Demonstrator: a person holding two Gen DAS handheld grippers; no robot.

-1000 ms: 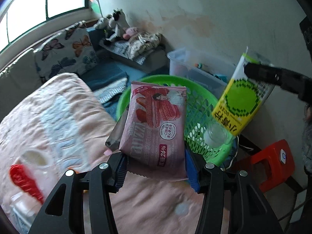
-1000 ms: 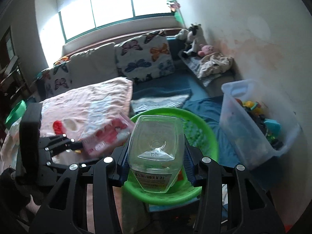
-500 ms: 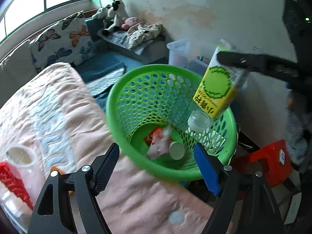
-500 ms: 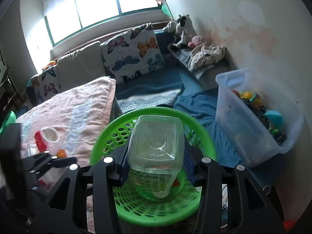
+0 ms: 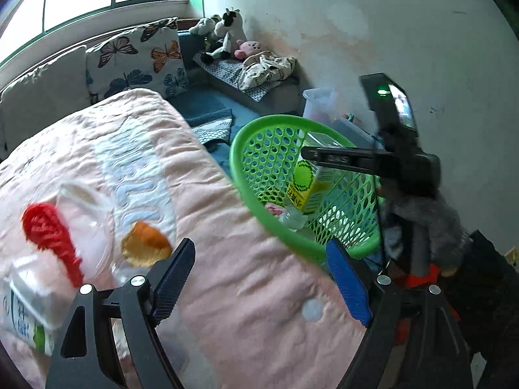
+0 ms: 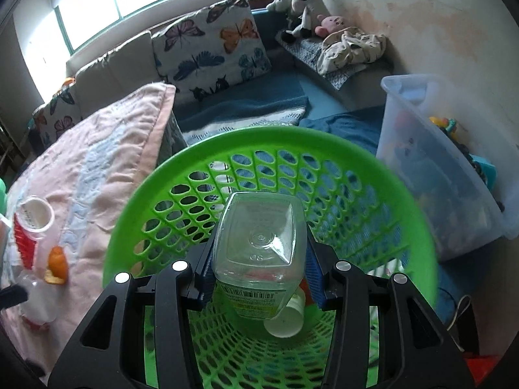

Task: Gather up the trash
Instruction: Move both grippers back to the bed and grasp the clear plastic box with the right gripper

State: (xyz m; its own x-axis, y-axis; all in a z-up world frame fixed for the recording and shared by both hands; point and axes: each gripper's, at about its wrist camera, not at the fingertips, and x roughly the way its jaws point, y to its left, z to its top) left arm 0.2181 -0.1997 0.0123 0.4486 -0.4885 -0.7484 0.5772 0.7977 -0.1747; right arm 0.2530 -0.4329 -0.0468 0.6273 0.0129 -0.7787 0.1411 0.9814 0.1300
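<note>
My right gripper (image 6: pixel 259 259) is shut on a clear square bottle (image 6: pixel 259 243) with a yellow-green label, bottom towards the camera, and holds it down inside the green mesh basket (image 6: pixel 324 149). From the left wrist view the same bottle (image 5: pixel 308 181) hangs in the basket (image 5: pixel 259 139) under a black finger (image 5: pixel 340 159). On the basket floor lie a pink snack packet (image 5: pixel 272 209) and a white cap (image 6: pixel 285 317). My left gripper (image 5: pixel 259 249) hovers over the pink blanket (image 5: pixel 227 291) beside the basket, its jaws opening with nothing between them.
On the blanket lie an orange peel (image 5: pixel 146 243), a red piece (image 5: pixel 48 236), a clear plastic cup (image 5: pixel 87 201) and a labelled bottle (image 5: pixel 22 308). A clear bin of toys (image 6: pixel 438 178) stands right of the basket. Cushions and soft toys line the far wall.
The left gripper let go of the pink packet, which dropped into the basket, then opened wide and swung left over the blanket. The right gripper sank with the bottle into the basket.
</note>
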